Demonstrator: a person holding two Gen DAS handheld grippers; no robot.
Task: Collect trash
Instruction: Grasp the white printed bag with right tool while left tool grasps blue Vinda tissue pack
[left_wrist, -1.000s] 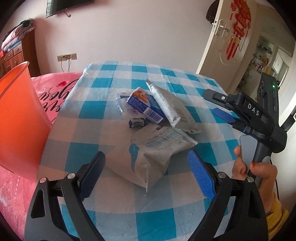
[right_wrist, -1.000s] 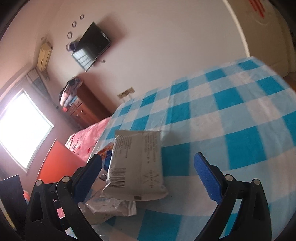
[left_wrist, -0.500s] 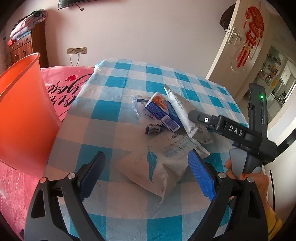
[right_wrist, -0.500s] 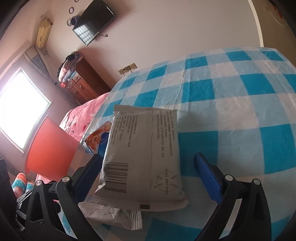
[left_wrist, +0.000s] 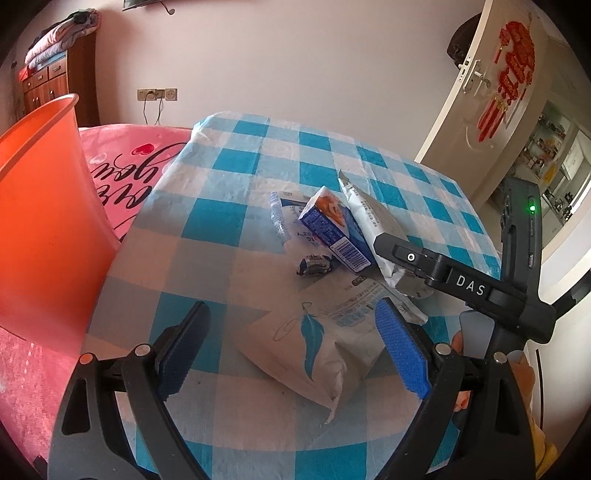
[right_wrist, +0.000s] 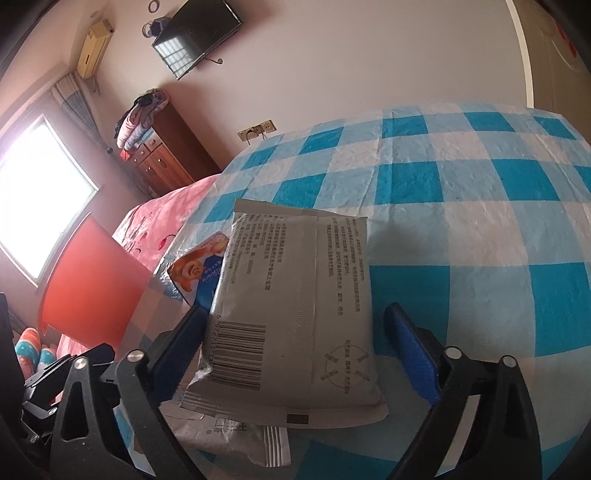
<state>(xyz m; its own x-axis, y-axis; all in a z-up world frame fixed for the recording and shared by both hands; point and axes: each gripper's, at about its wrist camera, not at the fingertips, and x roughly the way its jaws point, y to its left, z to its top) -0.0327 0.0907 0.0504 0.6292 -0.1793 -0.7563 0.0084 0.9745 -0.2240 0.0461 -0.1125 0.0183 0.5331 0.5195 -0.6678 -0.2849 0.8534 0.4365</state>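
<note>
While the right gripper (right_wrist: 295, 350) narrows its still-wide jaws, the grey packet (right_wrist: 295, 314) sits between the pads, left pad almost touching, right pad apart; not yet gripped. A second ago the packet lay further ahead toward 11 o'clock; now it is straddled, so the grasp looks imminent. Left gripper (left_wrist: 291, 354) stays wide, empty, over the white bag (left_wrist: 314, 350). Blue carton (left_wrist: 332, 236) at 12 on the tabletop (left_wrist: 221, 258); orange bin (left_wrist: 40, 206) at 9.
</note>
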